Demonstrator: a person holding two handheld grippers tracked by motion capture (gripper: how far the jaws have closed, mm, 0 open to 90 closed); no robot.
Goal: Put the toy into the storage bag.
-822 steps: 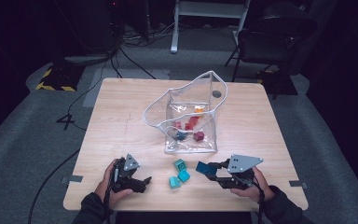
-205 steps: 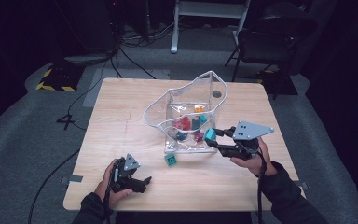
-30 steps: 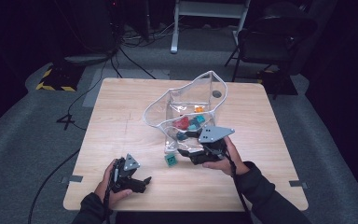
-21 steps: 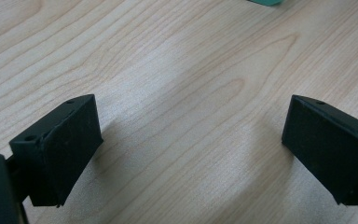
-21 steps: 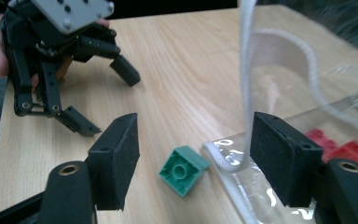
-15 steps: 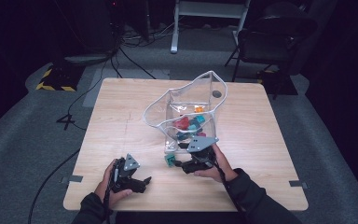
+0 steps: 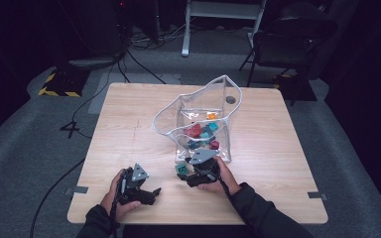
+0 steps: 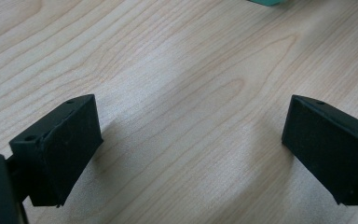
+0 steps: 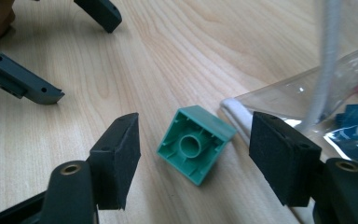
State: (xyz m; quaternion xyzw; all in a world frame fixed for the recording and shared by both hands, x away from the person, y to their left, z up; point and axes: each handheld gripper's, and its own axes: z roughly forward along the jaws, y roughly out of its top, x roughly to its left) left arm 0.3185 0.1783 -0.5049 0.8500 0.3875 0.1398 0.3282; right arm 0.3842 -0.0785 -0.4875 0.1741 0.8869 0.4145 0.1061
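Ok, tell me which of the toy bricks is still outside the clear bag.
The green brick, lying hollow side up on the table beside the clear bag, between the right gripper's open jaws. The other bricks all sit inside the bag.

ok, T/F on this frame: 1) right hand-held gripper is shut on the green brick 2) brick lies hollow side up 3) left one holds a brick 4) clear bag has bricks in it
1) False: the right hand-held gripper stands open, the green brick between its pads, untouched.
2) True: its hollow underside faces up.
3) False: the left hand-held gripper is open over bare table.
4) True: the clear bag holds several coloured bricks.
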